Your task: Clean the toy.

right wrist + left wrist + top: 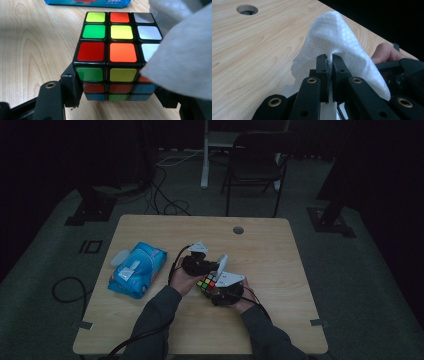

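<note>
Your right hand-held gripper [117, 100] stays out of it, clamped on the rigid, slick-faced cube [115, 53] near the bench [280, 250] middle by its opposite sides; your left hand-held gripper [329, 67], pinched shut on the limp, light wipe [337, 37], drapes it over the cube's right edge.

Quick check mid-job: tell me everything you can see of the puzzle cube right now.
The puzzle cube is a three-by-three with a black plastic body and scrambled stickers: yellow, orange, white, green and red on top, green, yellow, red and blue on the near side. It sits upright, just above or on the wooden table, clamped at its sides by the right tongs. A white wipe, held in the left tongs, drapes over its right corner.
</note>
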Demonstrator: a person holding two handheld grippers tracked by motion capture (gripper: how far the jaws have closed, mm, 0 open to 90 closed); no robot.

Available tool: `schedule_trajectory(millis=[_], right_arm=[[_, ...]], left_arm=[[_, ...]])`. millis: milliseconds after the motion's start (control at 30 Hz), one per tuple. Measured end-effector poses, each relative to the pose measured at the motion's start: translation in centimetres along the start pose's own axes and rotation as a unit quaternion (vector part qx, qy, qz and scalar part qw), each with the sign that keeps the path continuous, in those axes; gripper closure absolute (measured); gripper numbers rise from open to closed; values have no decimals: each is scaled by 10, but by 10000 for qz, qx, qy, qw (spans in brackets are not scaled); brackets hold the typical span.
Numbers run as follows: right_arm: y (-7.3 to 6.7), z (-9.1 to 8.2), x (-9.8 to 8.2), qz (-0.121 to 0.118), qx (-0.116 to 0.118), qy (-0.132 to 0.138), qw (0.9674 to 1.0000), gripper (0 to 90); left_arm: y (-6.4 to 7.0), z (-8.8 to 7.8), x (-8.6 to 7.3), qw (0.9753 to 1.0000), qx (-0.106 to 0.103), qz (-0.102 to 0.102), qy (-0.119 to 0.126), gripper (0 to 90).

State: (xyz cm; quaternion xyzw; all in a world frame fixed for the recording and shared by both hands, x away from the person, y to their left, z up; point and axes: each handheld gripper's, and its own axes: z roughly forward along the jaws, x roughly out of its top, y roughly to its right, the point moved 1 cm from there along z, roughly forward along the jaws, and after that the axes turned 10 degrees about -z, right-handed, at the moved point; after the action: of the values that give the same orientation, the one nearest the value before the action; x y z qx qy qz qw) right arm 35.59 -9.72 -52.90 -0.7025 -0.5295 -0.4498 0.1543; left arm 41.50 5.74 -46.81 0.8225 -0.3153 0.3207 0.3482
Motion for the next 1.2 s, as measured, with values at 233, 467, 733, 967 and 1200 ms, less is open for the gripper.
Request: schedule_trajectory(millis=[233, 467, 733, 967, 1200], right_arm=[[4, -3, -1, 24, -58, 5, 10000, 341], [6, -3, -3, 40, -70, -29, 10000, 341], [7, -2, -4, 37, -85, -60, 9999, 341], [7, -3, -4, 49, -102, -49, 9999, 341], [5, -1, -2, 22, -102, -37, 9999, 341]], left_arm=[[-7, 0, -3, 9998, 139, -71, -93, 868], [-14, -7, -5, 9996, 259, -116, -94, 868], [-18, -12, -5, 9994, 291, -179, -72, 868], [-17, -8, -4, 9996, 180, -186, -72, 868], [-11, -2, -3, 9998, 72, -151, -137, 870]])
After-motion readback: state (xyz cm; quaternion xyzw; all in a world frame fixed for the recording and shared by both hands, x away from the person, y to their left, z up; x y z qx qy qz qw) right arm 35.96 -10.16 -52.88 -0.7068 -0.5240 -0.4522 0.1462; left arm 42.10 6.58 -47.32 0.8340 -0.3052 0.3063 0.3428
